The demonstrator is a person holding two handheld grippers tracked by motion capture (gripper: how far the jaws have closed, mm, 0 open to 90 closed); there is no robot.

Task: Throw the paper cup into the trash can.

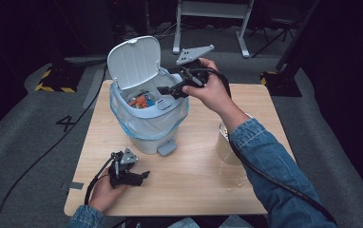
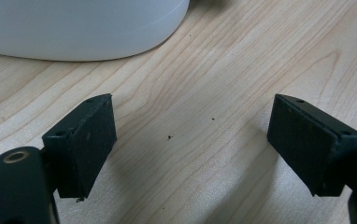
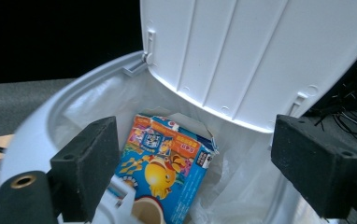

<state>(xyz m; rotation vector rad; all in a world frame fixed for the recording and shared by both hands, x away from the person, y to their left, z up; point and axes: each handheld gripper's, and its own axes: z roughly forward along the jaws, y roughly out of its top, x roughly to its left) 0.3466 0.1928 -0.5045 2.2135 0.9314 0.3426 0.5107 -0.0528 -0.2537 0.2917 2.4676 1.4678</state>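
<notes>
Small white bin (image 1: 148, 111) standing mid-table (image 1: 194, 185), lid (image 1: 134, 61) tipped up and back, clear liner (image 1: 170, 121) folded over the rim — inside, a colourful carton (image 3: 172, 170) leaning on end, long axis sloping up toward the hinge, with what may be a cup rim just below it. Right gripper (image 1: 172, 90) poised over the bin's mouth, jaws apart and empty, the carton straight ahead and below between them — the nearer hand by far. Left gripper (image 1: 139, 176) resting low on the wood near the bin's foot pedal (image 1: 167, 148), jaws spread wide, nothing held; a roll of tape (image 1: 228, 145) standing to the bin's right.

"4" on grey floor (image 1: 27, 118)
</notes>
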